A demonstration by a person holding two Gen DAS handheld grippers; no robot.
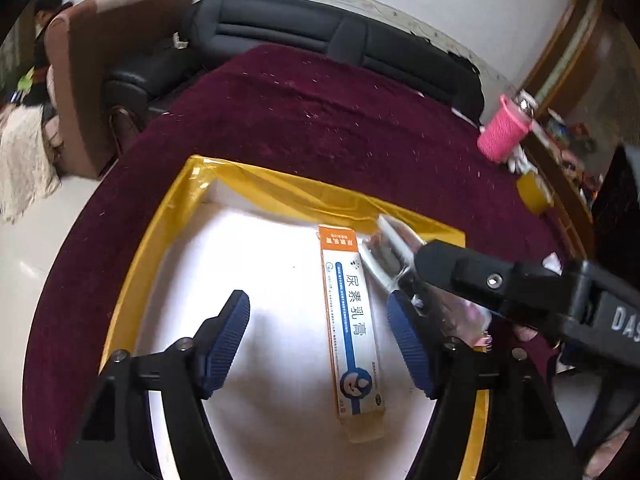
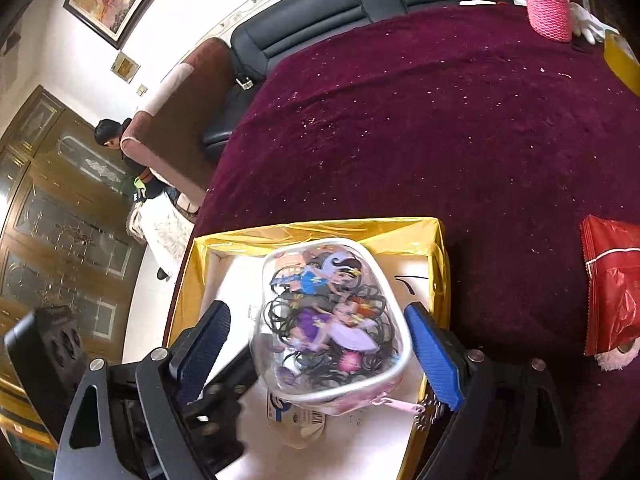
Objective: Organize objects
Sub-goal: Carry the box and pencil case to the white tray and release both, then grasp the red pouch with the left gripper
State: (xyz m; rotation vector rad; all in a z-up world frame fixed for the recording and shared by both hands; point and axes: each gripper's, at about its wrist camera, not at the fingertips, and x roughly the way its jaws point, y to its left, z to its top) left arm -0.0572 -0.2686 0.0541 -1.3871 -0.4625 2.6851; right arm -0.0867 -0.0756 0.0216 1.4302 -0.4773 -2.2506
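**Dropping stuff into the yellow box**

Left claw (image 1: 320, 340) is spread apart, and the cream box (image 1: 354, 332) lies flat on the box (image 1: 168, 216) floor between the pads, touching neither. Lift straight out without nudging it. Right claw (image 2: 320, 344) is spread wide around the clear pouch (image 2: 332, 320) of hair ties over the box; can't tell if the pads touch. Let it settle beside the cream, not on it.

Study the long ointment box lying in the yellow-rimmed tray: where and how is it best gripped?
Probably across the middle of its long sides, coming from above. The ointment box lies flat on the tray floor, long and narrow, and its narrow width fits between the left hand-held gripper pads, which already stand open on either side. Its far end sits close to the clear pouch, so avoid that end.
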